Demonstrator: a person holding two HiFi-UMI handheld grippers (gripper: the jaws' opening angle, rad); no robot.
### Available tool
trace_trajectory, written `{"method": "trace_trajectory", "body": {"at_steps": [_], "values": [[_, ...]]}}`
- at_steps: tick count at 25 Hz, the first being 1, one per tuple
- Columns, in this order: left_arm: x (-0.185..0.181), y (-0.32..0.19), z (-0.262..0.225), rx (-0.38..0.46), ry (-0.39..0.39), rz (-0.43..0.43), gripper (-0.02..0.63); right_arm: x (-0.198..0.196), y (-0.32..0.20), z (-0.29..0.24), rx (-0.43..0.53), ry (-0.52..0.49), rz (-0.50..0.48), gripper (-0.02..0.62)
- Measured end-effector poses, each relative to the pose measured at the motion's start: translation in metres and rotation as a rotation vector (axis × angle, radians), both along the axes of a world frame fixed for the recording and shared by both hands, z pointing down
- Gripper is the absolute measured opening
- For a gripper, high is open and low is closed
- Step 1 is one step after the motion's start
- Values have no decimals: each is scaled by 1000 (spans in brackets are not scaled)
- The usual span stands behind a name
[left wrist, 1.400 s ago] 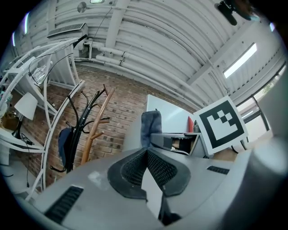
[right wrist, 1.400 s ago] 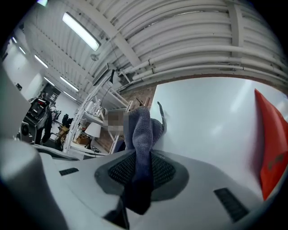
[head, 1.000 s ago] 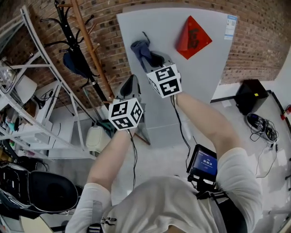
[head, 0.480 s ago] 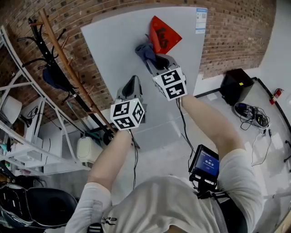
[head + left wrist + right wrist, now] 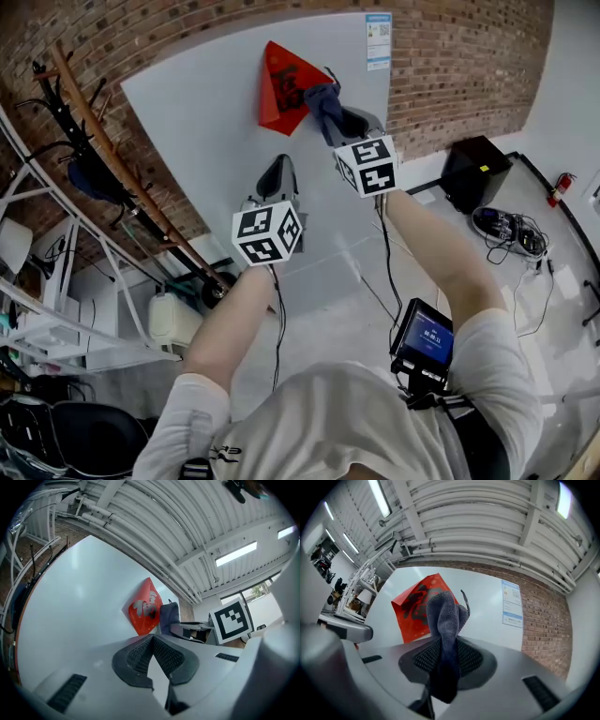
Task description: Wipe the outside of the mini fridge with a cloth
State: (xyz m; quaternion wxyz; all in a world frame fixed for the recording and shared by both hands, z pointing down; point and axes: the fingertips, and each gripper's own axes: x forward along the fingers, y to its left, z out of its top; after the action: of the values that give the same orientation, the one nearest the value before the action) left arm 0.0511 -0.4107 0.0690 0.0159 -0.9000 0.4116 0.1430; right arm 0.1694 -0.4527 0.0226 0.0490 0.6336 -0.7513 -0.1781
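The pale grey fridge (image 5: 216,122) fills the upper middle of the head view, a red diamond sticker (image 5: 284,84) and a small white label (image 5: 378,39) on its face. My right gripper (image 5: 330,111) is shut on a dark blue-grey cloth (image 5: 321,97), held against the fridge at the sticker's right edge. In the right gripper view the cloth (image 5: 446,620) stands up between the pads, in front of the sticker (image 5: 415,606). My left gripper (image 5: 278,174) is shut and holds nothing, lower on the fridge front; in its own view the pads (image 5: 161,654) meet at the tips.
A brick wall (image 5: 469,66) flanks the fridge. A wooden coat rack (image 5: 112,159) and white metal shelving (image 5: 47,281) stand at the left. A black box (image 5: 478,169), shoes and cables (image 5: 511,234) lie on the floor at the right. A small screen (image 5: 420,339) hangs at the person's chest.
The right gripper has swept the cloth rightwards across the fridge face, from left of the red sticker to its right edge. The head view has swung with it. The left gripper stays low.
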Motion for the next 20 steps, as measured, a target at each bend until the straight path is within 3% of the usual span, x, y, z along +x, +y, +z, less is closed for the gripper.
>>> {"method": "trace_trajectory", "body": {"at_steps": [10,20], "values": [[43,-13,-4,13,-13,9,3,91,-22,1,-6,-76,98,86],[75,-23,-1,10,-7,20,5,140,-27,3,6,-105,137,86]]}}
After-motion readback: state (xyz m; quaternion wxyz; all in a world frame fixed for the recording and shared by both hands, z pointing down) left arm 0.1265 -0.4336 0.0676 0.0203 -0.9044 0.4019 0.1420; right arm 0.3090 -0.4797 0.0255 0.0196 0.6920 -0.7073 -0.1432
